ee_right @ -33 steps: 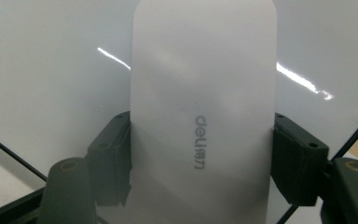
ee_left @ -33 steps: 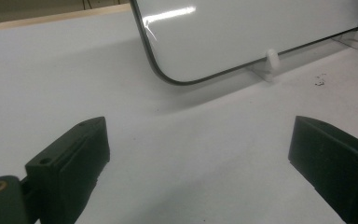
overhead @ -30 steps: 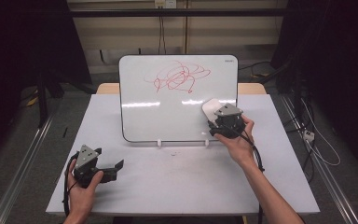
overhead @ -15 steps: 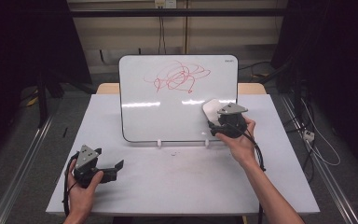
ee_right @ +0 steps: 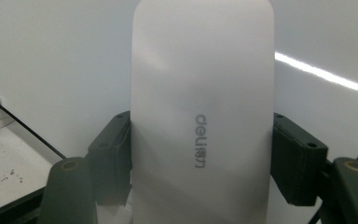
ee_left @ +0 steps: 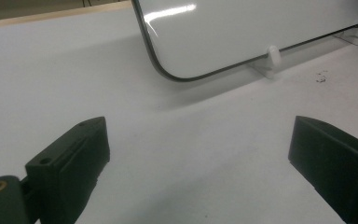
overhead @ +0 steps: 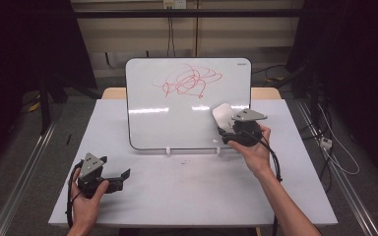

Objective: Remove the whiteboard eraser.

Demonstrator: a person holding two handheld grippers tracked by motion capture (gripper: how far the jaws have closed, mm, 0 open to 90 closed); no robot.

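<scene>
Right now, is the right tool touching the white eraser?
Touching. In the right gripper view the right tool has both black jaws pressed against the sides of the white eraser, with no gap.

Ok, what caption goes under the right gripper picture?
Right tongs clamp a white eraser in front of the whiteboard.

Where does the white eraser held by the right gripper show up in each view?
High view: the white eraser is right of centre, against the whiteboard's lower right part, clamped in the right gripper.
Left gripper view: not in it.
Right gripper view: the eraser runs up the centre between the jaws.
Shared landmark: the whiteboard with its white feet.
</scene>
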